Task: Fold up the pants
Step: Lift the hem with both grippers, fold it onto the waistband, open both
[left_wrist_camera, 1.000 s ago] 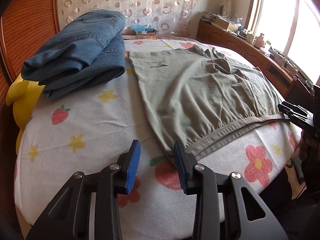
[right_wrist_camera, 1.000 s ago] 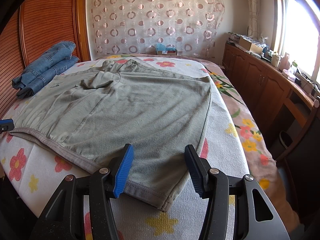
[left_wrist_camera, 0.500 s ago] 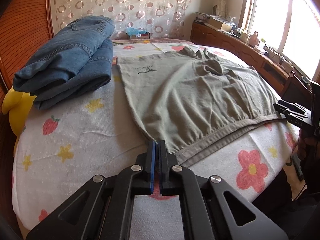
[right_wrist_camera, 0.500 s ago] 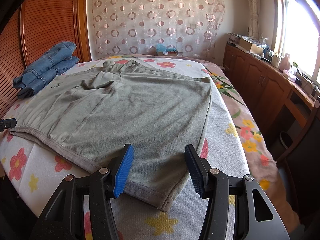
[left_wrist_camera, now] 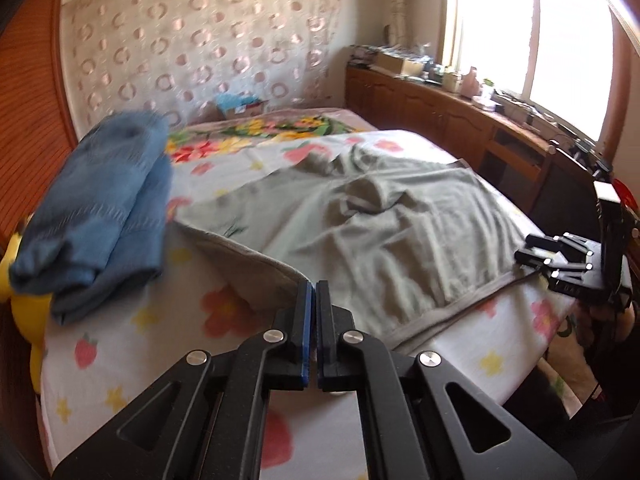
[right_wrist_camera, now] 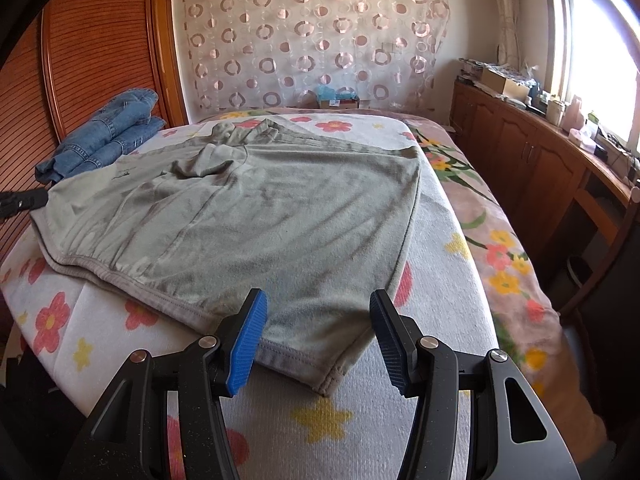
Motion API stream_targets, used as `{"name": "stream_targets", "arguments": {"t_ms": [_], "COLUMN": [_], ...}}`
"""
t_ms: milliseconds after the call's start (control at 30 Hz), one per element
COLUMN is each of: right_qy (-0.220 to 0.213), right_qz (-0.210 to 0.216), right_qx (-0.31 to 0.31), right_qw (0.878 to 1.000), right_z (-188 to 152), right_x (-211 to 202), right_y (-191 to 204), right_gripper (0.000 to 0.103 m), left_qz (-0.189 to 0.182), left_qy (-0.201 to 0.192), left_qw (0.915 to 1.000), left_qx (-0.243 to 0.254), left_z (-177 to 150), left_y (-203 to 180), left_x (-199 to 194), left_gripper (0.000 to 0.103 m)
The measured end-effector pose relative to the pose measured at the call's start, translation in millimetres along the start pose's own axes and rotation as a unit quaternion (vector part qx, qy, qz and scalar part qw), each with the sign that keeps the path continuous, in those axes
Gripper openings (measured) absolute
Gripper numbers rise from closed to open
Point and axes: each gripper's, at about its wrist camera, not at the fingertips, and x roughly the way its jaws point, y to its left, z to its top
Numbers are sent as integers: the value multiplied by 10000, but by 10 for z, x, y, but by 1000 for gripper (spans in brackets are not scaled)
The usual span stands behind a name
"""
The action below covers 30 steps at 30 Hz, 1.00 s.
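Grey-green pants (right_wrist_camera: 256,216) lie spread on the flowered bed; they also show in the left wrist view (left_wrist_camera: 392,216). My left gripper (left_wrist_camera: 313,286) is shut on the pants' waistband corner and holds it lifted above the sheet, so the left edge (left_wrist_camera: 240,248) curls over. My right gripper (right_wrist_camera: 318,320) is open, its blue pads either side of the near corner (right_wrist_camera: 320,368) of the pants, just above the fabric. The right gripper also shows at the right edge of the left wrist view (left_wrist_camera: 560,260).
Folded blue jeans (left_wrist_camera: 100,208) lie at the bed's left side, also in the right wrist view (right_wrist_camera: 104,136). A yellow toy (left_wrist_camera: 24,304) sits by them. A wooden cabinet (right_wrist_camera: 540,152) runs along the right under the window. A box (right_wrist_camera: 336,98) stands at the head.
My left gripper shut on the waistband corner, then lifted it and carried it over the bed, folding the left edge up. My right gripper stayed open at the near corner.
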Motion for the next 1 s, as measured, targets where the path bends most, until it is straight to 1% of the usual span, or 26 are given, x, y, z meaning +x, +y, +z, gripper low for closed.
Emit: {"name": "stream_targets", "arguments": {"t_ms": [133,200,400,733,833,933,1000], "right_qy": [-27,-55,-123,-222,-251,-297,-325], "right_qz": [39,62,125,300,327,345,371], "right_qx": [99,158,271,355,353,332,366], "right_qw": [9999,9998,9995,9987,9985,9984,9981], "right_z": [-21,-41,-89,-166,-166,-176,-180], "right_x": [-29,-49,-94,-113,-116,-126,-127], "right_y": [-58,-80,-149,-215,-217,-218,-226], "right_gripper": [55,55,55,55,55,55,55], "left_qz": [-169,-316,-519,-757,-795,-791,-928], "left_qy": [-51,-53,-14,-33,-20,43,76], "left_qw": [9996,9989,9966,9914,9915,9910,9895], "left_qx": [237,351,647,1069,1026,1084,1102], "left_z": [166,265,469,724,783,807,834], "left_y": [-205,-346,-708,-1269,-1321,-1406,-1492], "left_x": [27,72,222,324,378,423,428], "left_gripper": [3,3,2,2,2,2,2]}}
